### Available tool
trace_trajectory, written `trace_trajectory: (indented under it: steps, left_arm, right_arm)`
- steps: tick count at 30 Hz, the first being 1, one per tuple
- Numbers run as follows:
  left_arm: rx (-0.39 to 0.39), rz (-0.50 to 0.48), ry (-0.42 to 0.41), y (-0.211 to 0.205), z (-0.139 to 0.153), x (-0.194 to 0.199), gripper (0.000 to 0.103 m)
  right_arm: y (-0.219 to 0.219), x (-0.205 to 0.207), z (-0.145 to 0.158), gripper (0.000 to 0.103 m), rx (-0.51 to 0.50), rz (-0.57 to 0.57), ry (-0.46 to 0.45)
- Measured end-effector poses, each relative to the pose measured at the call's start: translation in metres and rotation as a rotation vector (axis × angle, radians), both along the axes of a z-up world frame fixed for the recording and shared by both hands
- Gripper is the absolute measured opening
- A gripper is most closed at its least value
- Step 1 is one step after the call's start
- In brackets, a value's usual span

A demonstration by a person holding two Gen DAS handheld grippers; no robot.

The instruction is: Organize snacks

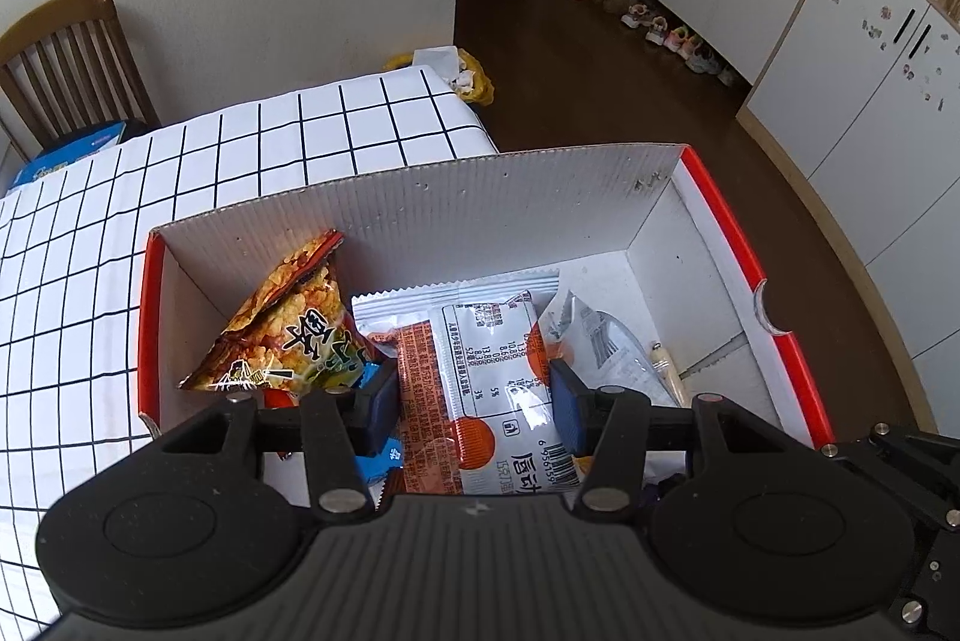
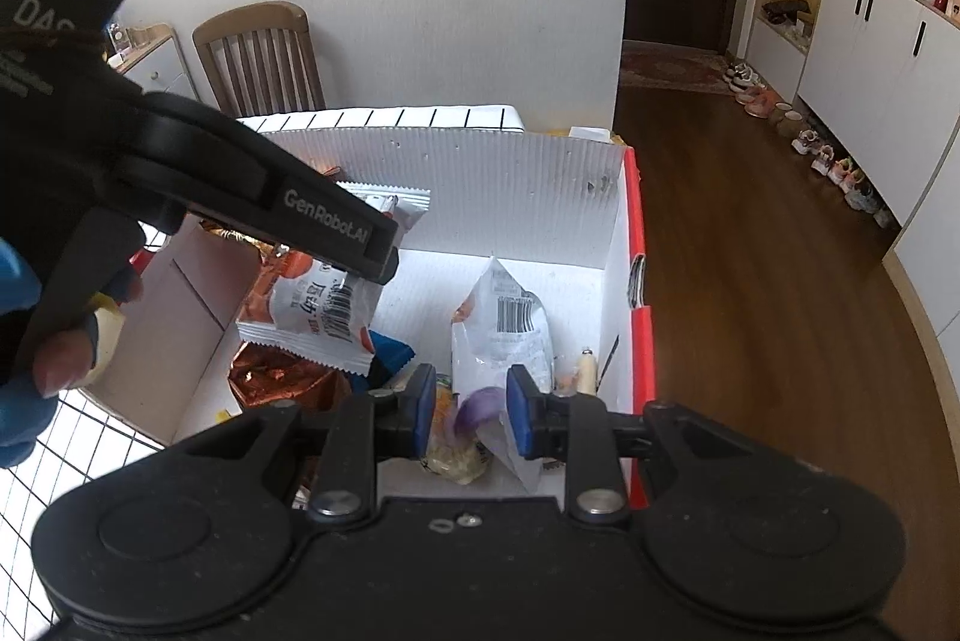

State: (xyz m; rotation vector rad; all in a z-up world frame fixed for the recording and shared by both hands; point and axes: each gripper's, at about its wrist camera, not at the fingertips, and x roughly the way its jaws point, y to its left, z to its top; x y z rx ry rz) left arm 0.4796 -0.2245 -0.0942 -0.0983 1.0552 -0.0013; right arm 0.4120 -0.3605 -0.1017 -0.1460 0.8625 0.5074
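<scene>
A red-and-white cardboard box (image 1: 480, 197) stands open at the table's corner. My left gripper (image 1: 475, 404) is shut on an orange-and-white snack packet (image 1: 480, 371), which hangs tilted over the box's left half (image 2: 312, 305). A brown rice-cracker bag (image 1: 282, 335) leans in the left corner. My right gripper (image 2: 471, 416) is shut on a white packet with a barcode and a purple picture (image 2: 510, 329), held upright over the box's right side. A blue packet (image 2: 390, 353) and a coppery foil packet (image 2: 276, 377) lie on the box floor.
A grid-patterned tablecloth (image 1: 240, 161) covers the table, with a wooden chair (image 1: 66, 59) and a blue carton (image 1: 78, 149) beyond it. A small cream object (image 2: 587, 371) lies by the box's right wall. White cupboards (image 1: 840, 71) and shoes (image 1: 672, 35) line the floor at right.
</scene>
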Motion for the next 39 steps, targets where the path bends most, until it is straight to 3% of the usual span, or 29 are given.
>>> trace_trajectory:
  steps: [7, 24, 31, 38, 39]
  left_arm:
    - [-0.002, 0.008, -0.051, 0.007, 0.016, -0.016, 0.066]
    - [-0.037, 0.060, -0.183, 0.056, 0.056, -0.107, 0.066]
    - [-0.004, 0.026, -0.253, 0.064, 0.073, -0.144, 0.066]
    - [-0.034, 0.038, -0.292, 0.081, 0.083, -0.179, 0.066]
    - [-0.036, 0.037, -0.298, 0.082, 0.084, -0.183, 0.071]
  right_arm:
    - [-0.004, 0.004, 0.001, 0.030, 0.030, -0.004, 0.005]
    - [-0.003, -0.025, 0.031, 0.053, 0.091, 0.015, -0.045]
    - [0.002, -0.048, 0.050, 0.067, 0.110, 0.002, -0.117]
    - [0.009, -0.072, 0.062, 0.084, 0.126, -0.015, -0.194]
    - [0.010, -0.076, 0.064, 0.089, 0.129, -0.017, -0.204]
